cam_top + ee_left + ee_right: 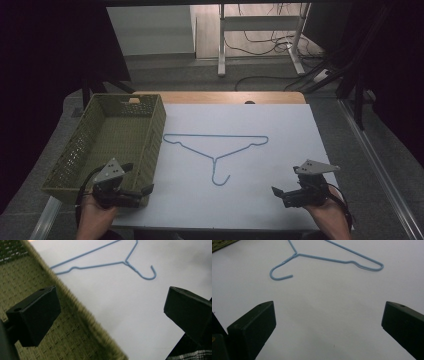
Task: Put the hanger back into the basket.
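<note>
- The blue wire hanger (pixel 216 150) lies flat at the middle of the desk (pixel 280 125), hook toward your near edge, untouched.
- Your left tongs (pixel 145 190) hover at the near left corner, jaws wide apart and empty, beside the green basket (pixel 155 131).
- Your right tongs (pixel 276 192) wait near the near right corner, jaws also apart.
- Judging by this, the work has barely begun: grasping and moving the hanger remain.

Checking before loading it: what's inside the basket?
The basket looks empty: bare woven floor in the high view. Its near corner is hidden behind the left gripper. The hanger lies outside, on the white sheet.
</note>
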Demonstrator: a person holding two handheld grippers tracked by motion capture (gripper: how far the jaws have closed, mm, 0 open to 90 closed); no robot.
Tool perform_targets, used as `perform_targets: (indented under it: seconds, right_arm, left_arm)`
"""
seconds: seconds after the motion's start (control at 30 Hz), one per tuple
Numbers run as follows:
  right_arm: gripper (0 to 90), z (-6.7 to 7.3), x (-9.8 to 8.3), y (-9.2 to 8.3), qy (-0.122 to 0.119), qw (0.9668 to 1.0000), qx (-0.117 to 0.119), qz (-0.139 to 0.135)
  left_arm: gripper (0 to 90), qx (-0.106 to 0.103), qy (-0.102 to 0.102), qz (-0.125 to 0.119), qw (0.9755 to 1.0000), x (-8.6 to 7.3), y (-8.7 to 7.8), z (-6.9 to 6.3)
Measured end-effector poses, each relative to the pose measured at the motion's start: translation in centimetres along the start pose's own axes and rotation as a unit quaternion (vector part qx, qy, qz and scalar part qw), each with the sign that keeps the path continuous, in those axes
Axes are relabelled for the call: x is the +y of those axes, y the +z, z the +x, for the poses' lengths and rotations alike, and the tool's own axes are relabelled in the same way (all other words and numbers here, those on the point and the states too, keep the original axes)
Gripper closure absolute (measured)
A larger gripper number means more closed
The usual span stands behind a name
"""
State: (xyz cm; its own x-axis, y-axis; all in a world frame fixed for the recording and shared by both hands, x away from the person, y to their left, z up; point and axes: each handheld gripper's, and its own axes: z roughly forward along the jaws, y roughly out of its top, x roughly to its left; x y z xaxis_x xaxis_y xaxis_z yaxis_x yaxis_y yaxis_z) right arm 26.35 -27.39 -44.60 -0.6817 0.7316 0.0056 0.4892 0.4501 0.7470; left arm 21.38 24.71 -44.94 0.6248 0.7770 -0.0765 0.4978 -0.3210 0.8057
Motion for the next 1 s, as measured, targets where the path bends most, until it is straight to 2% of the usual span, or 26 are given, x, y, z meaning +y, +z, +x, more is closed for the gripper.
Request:
perform_targets:
  seconds: [0.27, 0.37, 0.4, 0.47, 0.77, 0.93, 0.97, 1.0]
  right_arm:
    - [0.0, -0.1, 2.1, 0.0, -0.012, 0.9998, 0.005, 0.017]
    - [0.0, -0.1, 2.9, 0.4, -0.020, 0.9992, 0.004, 0.033]
    - [0.0, -0.1, 3.1, 0.5, -0.021, 0.9991, 0.004, 0.037]
    - [0.0, -0.3, 3.6, 0.8, -0.020, 0.9989, 0.005, 0.043]
    - [0.0, -0.9, 6.1, 2.6, -0.038, 0.9970, 0.012, 0.066]
    - [0.0, -1.0, 7.7, 3.9, -0.045, 0.9958, 0.021, 0.076]
    - [0.0, -1.0, 8.5, 4.8, -0.054, 0.9947, 0.025, 0.084]
    - [0.0, -1.0, 8.9, 5.2, -0.061, 0.9940, 0.026, 0.087]
  left_arm:
    - [1.2, -0.030, 0.012, -0.003, 0.9995, 1.8, 0.6, -1.3]
    - [1.0, -0.041, 0.033, 0.000, 0.9986, 2.9, 1.5, -2.4]
    - [0.8, -0.041, 0.033, 0.000, 0.9986, 2.9, 1.5, -2.4]
    - [0.6, -0.050, 0.046, -0.003, 0.9977, 3.6, 2.3, -3.2]
    - [0.0, -0.087, 0.050, -0.011, 0.9949, 4.9, 5.5, -4.7]
    - [0.0, -0.092, 0.054, -0.008, 0.9942, 5.1, 7.0, -5.1]
    - [0.0, -0.093, 0.056, -0.007, 0.9940, 5.1, 7.7, -5.2]
    - [0.0, -0.093, 0.056, -0.007, 0.9940, 5.1, 7.7, -5.2]
